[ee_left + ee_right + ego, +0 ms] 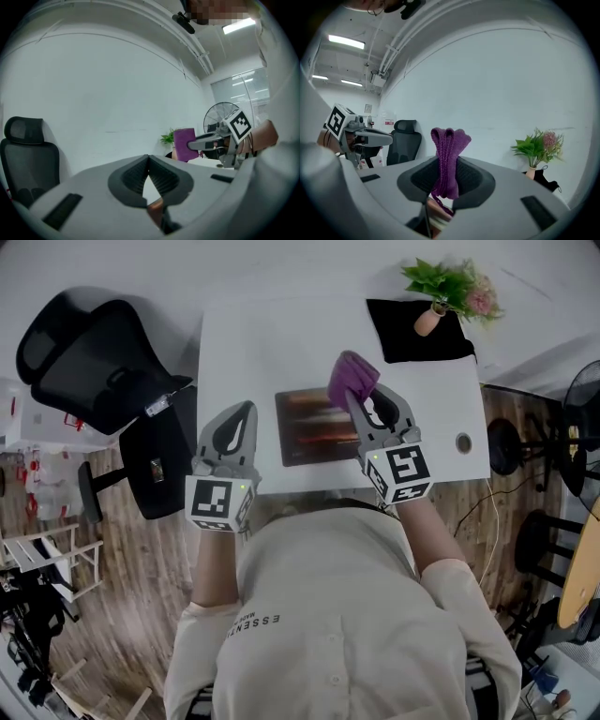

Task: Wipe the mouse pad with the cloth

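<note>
the right gripper (359, 397) is clamped on the folded purple cloth (449, 154), held above the mouse pad (314, 432), while the left gripper (149, 161) has its jaws together on nothing.

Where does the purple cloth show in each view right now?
Head view: cloth upper centre, pinched in the right tool.
Left gripper view: cloth right of centre.
Right gripper view: cloth dead centre, between the jaws.
Shared landmark: the potted plant, in all three.
</note>
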`<action>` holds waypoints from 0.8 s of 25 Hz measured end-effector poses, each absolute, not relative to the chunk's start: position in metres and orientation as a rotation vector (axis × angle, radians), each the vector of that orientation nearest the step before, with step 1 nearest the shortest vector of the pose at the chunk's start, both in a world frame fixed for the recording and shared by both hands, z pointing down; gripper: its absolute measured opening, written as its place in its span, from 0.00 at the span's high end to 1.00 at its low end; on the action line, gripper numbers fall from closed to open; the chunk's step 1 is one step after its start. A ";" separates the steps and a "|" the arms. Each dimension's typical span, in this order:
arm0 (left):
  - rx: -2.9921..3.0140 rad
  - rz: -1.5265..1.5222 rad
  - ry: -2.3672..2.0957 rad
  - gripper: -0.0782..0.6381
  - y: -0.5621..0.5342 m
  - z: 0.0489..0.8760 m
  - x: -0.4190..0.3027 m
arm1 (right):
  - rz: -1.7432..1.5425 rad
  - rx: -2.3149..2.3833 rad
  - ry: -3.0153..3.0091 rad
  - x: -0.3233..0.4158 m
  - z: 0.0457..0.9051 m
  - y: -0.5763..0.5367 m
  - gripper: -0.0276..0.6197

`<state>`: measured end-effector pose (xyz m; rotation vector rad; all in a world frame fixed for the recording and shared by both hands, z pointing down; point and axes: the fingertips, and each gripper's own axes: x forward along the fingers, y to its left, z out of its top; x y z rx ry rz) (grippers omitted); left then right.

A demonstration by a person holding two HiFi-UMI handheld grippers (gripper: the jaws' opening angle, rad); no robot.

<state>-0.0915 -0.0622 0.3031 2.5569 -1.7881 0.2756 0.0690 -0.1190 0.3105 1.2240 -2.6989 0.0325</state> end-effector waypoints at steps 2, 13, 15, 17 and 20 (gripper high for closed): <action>2.561 0.273 -1.800 0.89 -0.065 0.297 -0.093 | 0.003 1.242 -2.712 0.069 0.301 -0.120 0.80; 2.548 0.271 -1.836 0.89 -0.068 0.291 -0.101 | -0.073 1.257 -2.725 0.067 0.289 -0.120 0.82; 2.542 0.267 -1.840 0.89 -0.068 0.290 -0.103 | -0.065 1.264 -2.721 0.067 0.290 -0.121 0.82; 2.541 0.267 -1.842 0.89 -0.068 0.290 -0.104 | -0.066 1.272 -2.720 0.068 0.290 -0.121 0.82; 2.542 0.270 -1.841 0.89 -0.069 0.289 -0.102 | -0.072 1.267 -2.735 0.068 0.288 -0.121 0.82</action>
